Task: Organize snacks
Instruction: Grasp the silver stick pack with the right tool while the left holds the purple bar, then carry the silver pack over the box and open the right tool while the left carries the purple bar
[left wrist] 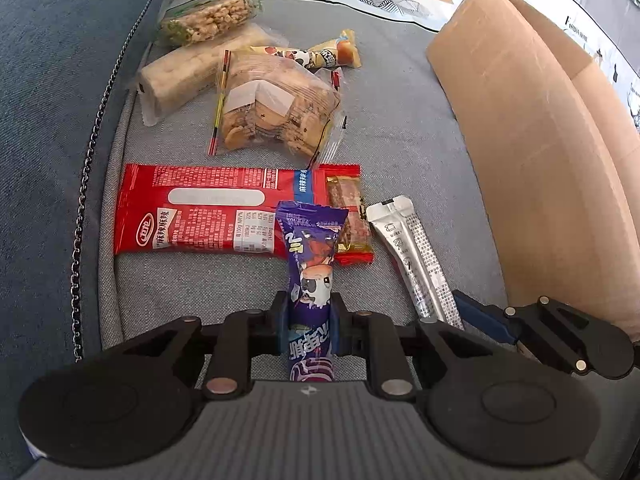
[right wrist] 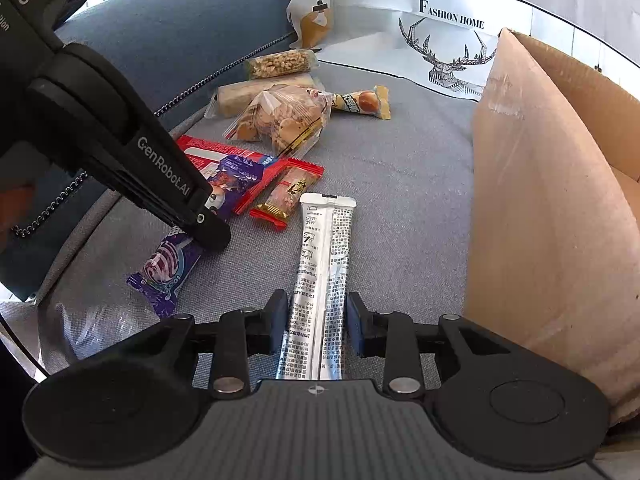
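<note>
Flanking open grey cushion [right wrist: 400, 184]: cardboard box [right wrist: 552, 216] wall right, snacks [right wrist: 280, 116] left.

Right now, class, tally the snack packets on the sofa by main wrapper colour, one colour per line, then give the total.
Purple: 1, purple packet in the left gripper.
Silver: 1, silver stick pack in the right gripper.
Red: 2, long red packet; small red bar.
Yellow: 1, yellow packet.
Clear: 3, biscuit bag; pale roll; puffed-rice bar.
Total: 8
</note>
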Available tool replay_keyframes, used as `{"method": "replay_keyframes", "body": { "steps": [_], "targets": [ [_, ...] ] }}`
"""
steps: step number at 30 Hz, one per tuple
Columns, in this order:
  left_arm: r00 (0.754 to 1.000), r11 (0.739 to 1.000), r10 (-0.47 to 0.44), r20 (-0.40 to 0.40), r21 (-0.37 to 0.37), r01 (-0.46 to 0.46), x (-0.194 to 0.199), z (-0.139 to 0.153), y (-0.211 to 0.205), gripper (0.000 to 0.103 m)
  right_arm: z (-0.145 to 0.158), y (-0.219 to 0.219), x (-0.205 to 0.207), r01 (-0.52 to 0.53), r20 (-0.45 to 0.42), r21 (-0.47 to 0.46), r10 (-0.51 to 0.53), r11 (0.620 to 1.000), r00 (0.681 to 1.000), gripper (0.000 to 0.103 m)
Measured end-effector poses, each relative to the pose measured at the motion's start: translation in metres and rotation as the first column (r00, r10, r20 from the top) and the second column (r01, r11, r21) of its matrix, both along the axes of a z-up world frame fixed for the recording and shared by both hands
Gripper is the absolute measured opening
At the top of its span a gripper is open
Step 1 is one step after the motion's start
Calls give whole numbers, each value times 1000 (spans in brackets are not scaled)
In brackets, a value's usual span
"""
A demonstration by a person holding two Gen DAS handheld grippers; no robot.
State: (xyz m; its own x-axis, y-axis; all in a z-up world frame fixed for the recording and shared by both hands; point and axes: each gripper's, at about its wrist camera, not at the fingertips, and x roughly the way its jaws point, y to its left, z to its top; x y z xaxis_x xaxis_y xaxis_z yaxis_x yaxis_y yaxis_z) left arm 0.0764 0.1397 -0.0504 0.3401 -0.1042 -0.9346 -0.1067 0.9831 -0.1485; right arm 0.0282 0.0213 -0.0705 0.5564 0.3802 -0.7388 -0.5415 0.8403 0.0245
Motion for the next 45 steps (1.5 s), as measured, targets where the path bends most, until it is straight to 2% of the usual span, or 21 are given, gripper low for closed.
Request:
{"method": "replay_keyframes", "body": {
  "steps": [6, 14, 18, 22, 26, 29, 36, 45],
  "targets": [
    [1000, 1000, 13, 21, 1, -13, -1, 5, 1, 18, 4, -2, -2, 2, 16, 18, -2, 1000, 1000, 24],
    [985, 996, 82, 155, -45, -76, -6, 29, 5, 18, 22, -9, -13, -16, 111, 77, 7, 997, 994, 22],
    [960, 992, 125, 251, -51, -116, -13, 45, 5, 18, 30, -13, -21, -18, 156, 87, 4, 996, 988, 22],
    [925, 986, 166, 341, -67, -152, -25, 61, 9, 18, 36, -16, -28, -17, 186, 99, -2, 995, 983, 22],
    [893, 977, 213, 396, -101, -189, -34, 73, 17, 18, 44, -20, -35, -23, 228, 123, -5, 992, 974, 22],
    [882, 972, 231, 410, -126, -196, -38, 78, 21, 18, 51, -23, -39, -27, 259, 136, -10, 990, 966, 22],
    [884, 970, 239, 401, -148, -195, -41, 78, 28, 18, 65, -32, -42, -23, 305, 150, -25, 988, 952, 22],
    [881, 967, 244, 406, -169, -190, -36, 77, 28, 18, 108, -60, -40, -22, 371, 244, -73, 970, 926, 22]
  ]
}}
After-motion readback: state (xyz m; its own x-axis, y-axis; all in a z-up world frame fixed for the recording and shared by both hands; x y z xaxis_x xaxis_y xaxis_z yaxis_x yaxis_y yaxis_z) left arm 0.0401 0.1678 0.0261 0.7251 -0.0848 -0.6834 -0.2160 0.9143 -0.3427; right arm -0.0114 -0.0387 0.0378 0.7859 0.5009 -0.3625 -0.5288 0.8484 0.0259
